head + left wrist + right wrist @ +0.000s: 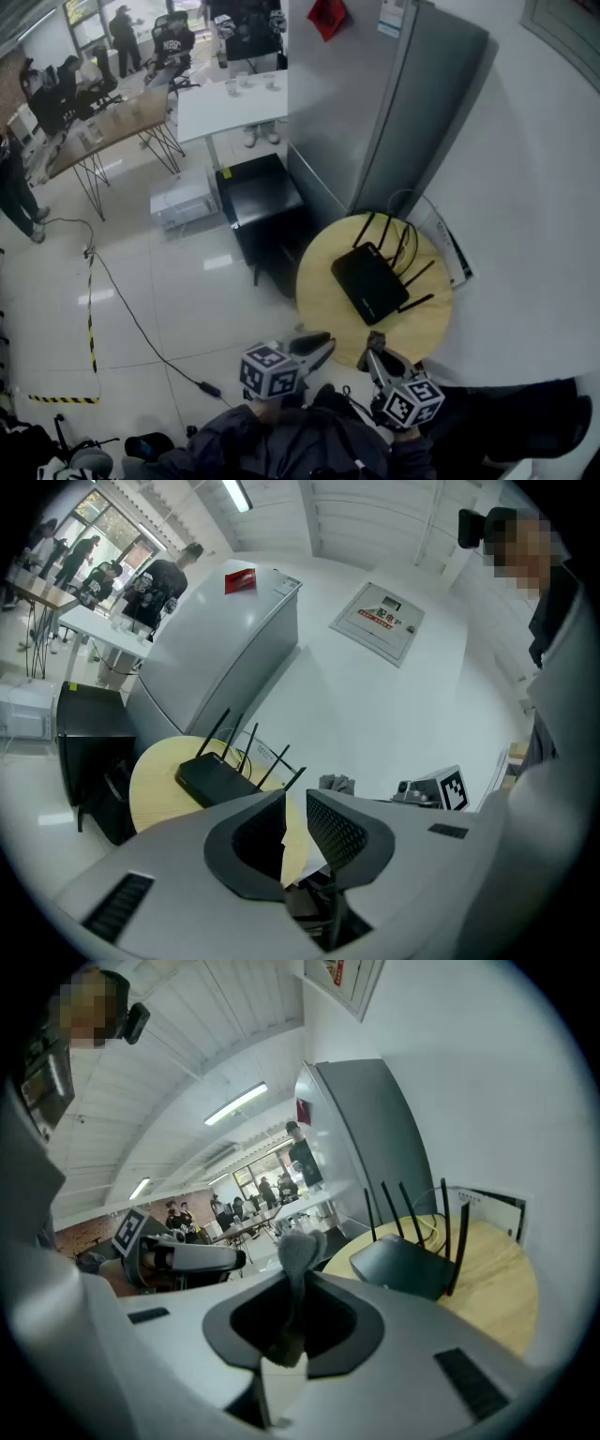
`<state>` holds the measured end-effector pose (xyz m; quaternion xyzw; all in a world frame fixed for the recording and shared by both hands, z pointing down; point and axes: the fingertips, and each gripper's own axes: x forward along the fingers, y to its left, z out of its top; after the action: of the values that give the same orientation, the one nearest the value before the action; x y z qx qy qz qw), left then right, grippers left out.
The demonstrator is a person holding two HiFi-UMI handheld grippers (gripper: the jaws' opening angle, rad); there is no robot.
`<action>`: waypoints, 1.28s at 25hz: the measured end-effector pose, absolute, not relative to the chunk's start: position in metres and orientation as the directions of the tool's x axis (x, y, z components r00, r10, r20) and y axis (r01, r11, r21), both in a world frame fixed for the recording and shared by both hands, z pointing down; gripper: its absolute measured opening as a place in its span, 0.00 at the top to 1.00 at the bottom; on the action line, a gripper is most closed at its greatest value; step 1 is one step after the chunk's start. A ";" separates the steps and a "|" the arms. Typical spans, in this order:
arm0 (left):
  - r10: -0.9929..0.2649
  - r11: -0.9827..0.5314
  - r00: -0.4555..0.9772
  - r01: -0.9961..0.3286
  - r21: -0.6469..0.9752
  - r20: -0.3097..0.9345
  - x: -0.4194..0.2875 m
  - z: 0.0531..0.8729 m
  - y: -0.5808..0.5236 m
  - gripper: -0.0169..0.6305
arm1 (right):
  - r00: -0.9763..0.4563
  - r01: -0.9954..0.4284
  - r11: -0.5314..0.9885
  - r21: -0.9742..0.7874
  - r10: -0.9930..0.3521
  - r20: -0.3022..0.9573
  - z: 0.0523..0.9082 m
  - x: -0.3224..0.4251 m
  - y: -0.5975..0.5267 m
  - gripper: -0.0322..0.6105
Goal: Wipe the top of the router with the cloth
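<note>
A black router [370, 281] with several antennas lies on the round wooden table [323, 300], its antennas pointing to the wall. It also shows as the router [214, 778] in the left gripper view and the router [403, 1265] in the right gripper view. My right gripper [377, 351] hovers at the table's near edge, shut on a grey cloth [300, 1246] that sticks up from its jaws. My left gripper [323, 343] is beside it, just off the table's near-left edge. Its jaws [295, 794] stand a narrow gap apart with nothing between them.
A tall grey cabinet [412, 103] stands behind the table and a black box [267, 202] sits on the floor to its left. A white board [452, 246] leans at the wall by the antennas. A cable [141, 328] runs over the floor. People sit at desks [103, 127] far back.
</note>
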<state>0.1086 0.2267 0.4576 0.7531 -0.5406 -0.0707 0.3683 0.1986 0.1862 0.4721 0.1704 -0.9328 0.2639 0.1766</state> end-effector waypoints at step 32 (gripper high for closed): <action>-0.577 -0.426 0.718 -0.671 0.607 0.390 0.035 0.496 -0.006 0.87 | -0.743 -0.669 0.550 -0.500 -0.474 0.473 0.529 0.108 -0.008 0.84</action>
<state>0.0351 -0.0056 0.4956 0.8421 -0.3704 0.0611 0.3873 0.1082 -0.0083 0.5294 0.3290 -0.8686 0.3420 0.1426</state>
